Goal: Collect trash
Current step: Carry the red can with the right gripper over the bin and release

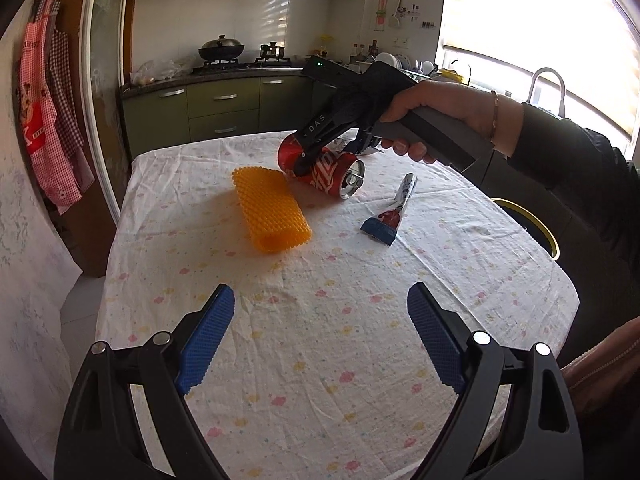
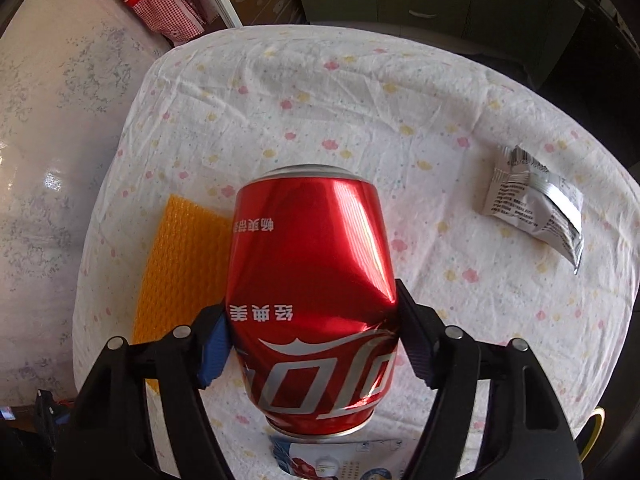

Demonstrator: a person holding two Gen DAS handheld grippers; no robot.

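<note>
A red cola can (image 2: pixel 312 300) lies on its side, dented, between the blue pads of my right gripper (image 2: pixel 312 340), which is shut on it. In the left wrist view the can (image 1: pixel 324 168) is at the far middle of the table with the right gripper (image 1: pixel 308 156) clamped across it from the right. An orange bumpy foam sleeve (image 1: pixel 272 210) lies just left of the can. A blue and white wrapper (image 1: pixel 390 214) lies to its right. A silver wrapper (image 2: pixel 536 208) lies at the table's far right. My left gripper (image 1: pixel 320 320) is open and empty over the near table.
The table (image 1: pixel 320 360) has a white flowered cloth. A yellow-rimmed bin (image 1: pixel 548 236) stands by its right edge. Green kitchen cabinets (image 1: pixel 224 112) and a stove are behind. A printed paper (image 2: pixel 332 460) lies under the can's near end. Aprons (image 1: pixel 48 120) hang at the left.
</note>
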